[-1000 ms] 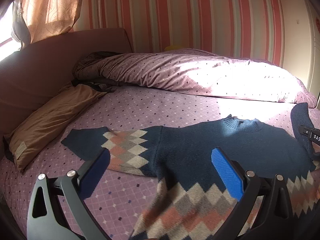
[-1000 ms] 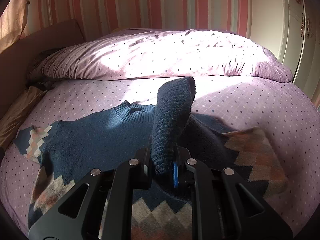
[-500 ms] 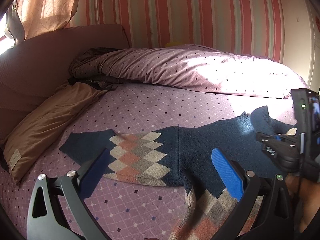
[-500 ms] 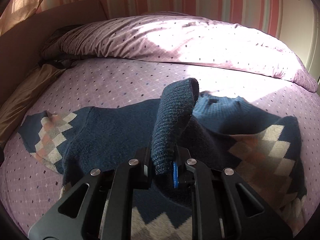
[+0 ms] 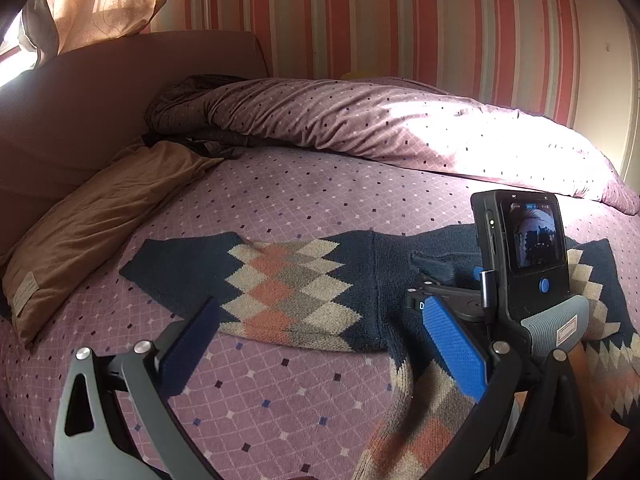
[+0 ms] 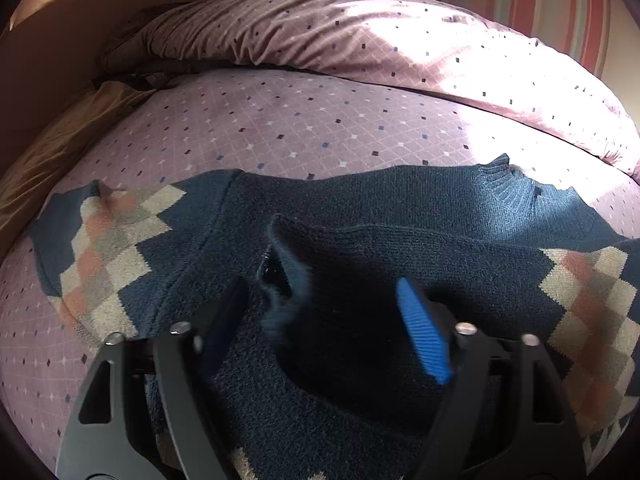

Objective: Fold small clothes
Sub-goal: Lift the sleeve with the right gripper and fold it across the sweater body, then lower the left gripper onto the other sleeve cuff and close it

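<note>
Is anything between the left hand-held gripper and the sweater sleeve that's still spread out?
Nothing visible. The left hand-held gripper is open, with only bare bedsheet between it and the outstretched sleeve. The right hand-held gripper is off to the side over the sweater body.

The sweater point(image 6: 400, 216) under me is a fuzzy, matt knit, ribbed at the collar, its diamond patches just as woolly. My right gripper point(image 6: 324, 320) is matt black plastic with shiny metal screws and ridged blue rubbery pads point(image 6: 424, 340). The bed sheet point(image 5: 280, 208) is smooth printed cloth. The tan pillow point(image 5: 100, 220) is creased, soft, faintly lustrous fabric.
</note>
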### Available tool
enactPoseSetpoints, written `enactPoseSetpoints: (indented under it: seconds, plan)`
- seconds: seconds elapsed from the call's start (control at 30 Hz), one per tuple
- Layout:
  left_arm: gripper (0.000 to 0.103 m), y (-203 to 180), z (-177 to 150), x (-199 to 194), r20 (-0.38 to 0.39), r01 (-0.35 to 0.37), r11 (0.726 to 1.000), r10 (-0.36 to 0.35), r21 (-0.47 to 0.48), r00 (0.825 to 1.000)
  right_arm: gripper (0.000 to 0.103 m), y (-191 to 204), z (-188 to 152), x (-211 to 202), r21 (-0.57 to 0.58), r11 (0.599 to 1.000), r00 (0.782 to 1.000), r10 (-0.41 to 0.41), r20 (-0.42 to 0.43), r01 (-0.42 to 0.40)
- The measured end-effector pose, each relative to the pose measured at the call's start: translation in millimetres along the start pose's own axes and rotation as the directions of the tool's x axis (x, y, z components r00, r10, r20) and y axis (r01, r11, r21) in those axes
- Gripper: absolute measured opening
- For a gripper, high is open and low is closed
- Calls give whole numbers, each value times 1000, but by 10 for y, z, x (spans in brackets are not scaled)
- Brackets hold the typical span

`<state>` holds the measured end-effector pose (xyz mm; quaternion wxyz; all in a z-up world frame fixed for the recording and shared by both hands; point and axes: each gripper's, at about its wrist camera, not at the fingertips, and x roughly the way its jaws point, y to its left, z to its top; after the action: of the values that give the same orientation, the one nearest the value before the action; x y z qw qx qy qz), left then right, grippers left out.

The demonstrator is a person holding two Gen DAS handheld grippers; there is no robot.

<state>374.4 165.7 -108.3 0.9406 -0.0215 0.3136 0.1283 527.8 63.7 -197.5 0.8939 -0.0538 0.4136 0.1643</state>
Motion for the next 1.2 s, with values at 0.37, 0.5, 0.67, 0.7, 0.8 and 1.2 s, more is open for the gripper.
enactPoseSetpoints:
  seconds: [0.37,0.5,0.67,0.7,0.8,1.2]
  plan:
    - [102,159,-50,-250,44,2,1000,-2,-7,999,85,-232,-341,-1215,22,1000,987,1,163,-4]
    - [102,384,-106,-211,57,-61,998,61,-5,997,89,-292,-532,-1681,69,996,975,31,219,-47]
    - [102,792,-219,-107,54,-126,992,127,-28,990,94,-213,-723,-2075,125,987,957,66,282,-105]
    - [102,887,-234,-70,48,-135,990,137,-38,989,94,-183,-744,-2109,131,985,956,70,286,-112]
    - [102,1184,-248,41,40,-156,986,159,-65,986,94,-124,-804,-2188,144,979,953,101,286,-147]
    - [102,2008,-119,726,-17,-231,973,231,-1,973,95,72,-801,-2183,32,992,957,105,272,-118]
